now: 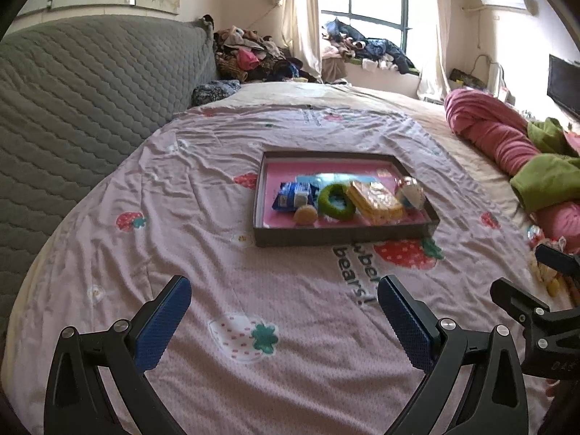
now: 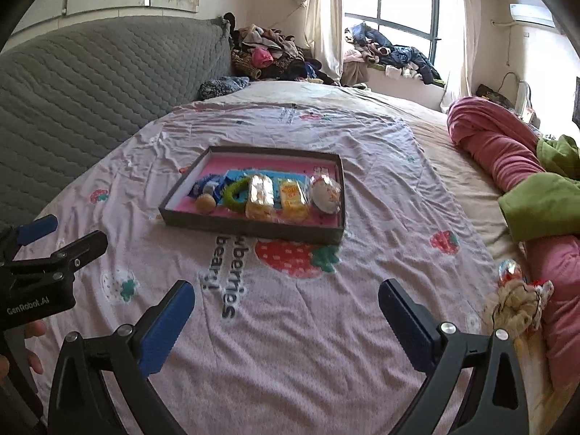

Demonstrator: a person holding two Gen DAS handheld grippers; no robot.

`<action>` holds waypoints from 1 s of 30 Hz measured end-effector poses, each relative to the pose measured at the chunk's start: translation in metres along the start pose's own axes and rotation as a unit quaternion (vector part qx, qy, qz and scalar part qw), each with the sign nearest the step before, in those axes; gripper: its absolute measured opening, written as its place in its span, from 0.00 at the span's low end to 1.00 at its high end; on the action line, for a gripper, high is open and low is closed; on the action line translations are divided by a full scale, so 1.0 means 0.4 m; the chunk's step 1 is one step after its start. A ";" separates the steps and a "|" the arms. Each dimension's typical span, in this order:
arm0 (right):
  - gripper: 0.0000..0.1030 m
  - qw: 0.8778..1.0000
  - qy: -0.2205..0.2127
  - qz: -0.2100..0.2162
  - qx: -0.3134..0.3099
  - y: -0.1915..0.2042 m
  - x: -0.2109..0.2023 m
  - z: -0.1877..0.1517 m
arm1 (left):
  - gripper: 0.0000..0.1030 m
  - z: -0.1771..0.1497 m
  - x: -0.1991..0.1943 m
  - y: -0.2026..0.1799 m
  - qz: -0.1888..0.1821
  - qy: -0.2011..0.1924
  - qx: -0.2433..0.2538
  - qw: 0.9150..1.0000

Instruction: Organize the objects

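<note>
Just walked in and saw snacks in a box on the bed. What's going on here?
A person holds a two-finger gripper in each hand above the bed. Both the left gripper and right gripper are open and empty. The tray already holds a green ring, snack packets and a small round thing. A few loose bits still lie by the pink blanket.

Hidden and unclear parts

The blue card [image 1: 328, 180] in the tray [image 1: 340, 236] lies mostly under snacks; the packet [image 2: 292, 195] print is too blurred to read; the television [image 1: 564, 85] is cut by the picture's edge.
</note>
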State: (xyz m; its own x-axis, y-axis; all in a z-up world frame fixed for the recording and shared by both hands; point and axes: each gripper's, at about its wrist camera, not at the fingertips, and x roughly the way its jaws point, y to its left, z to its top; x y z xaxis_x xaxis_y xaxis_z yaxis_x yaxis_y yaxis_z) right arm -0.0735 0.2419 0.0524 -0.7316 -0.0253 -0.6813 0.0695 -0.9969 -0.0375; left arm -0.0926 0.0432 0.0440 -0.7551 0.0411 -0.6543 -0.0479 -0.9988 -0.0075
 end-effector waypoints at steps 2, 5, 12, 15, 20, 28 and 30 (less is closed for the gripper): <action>0.99 1.000 0.002 -0.001 0.001 -0.003 -0.005 -0.022 | 0.99 -0.020 0.000 -0.002 0.002 0.004 0.001 1.000; 0.99 1.000 0.006 -0.004 0.003 -0.009 -0.006 -0.050 | 0.99 -0.053 0.004 -0.007 0.001 0.011 0.002 1.000; 0.99 1.000 0.015 -0.002 0.014 -0.023 -0.005 -0.111 | 0.99 -0.104 0.001 -0.028 -0.005 0.008 0.010 1.000; 0.99 1.000 0.019 -0.004 0.015 -0.025 -0.001 -0.133 | 0.99 -0.114 0.002 -0.029 -0.006 0.010 0.008 1.000; 0.99 0.999 0.023 0.001 0.025 -0.038 0.009 -0.160 | 0.99 -0.132 0.006 -0.026 -0.006 0.011 0.008 1.000; 0.99 0.999 0.038 -0.002 0.019 -0.033 0.027 -0.190 | 0.99 -0.164 0.031 -0.022 -0.006 0.023 0.001 1.000; 0.99 0.999 0.040 -0.002 0.017 -0.033 0.030 -0.193 | 0.99 -0.169 0.037 -0.023 -0.007 0.027 -0.001 1.000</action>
State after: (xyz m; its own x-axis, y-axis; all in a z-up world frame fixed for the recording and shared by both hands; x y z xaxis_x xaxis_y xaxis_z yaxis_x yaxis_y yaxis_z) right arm -0.0307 0.2604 -0.0118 -0.6750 -0.0165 -0.7377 0.0429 -0.9989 -0.0170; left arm -0.0591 0.0512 -0.0168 -0.7176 0.0527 -0.6944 -0.0560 -0.9983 -0.0179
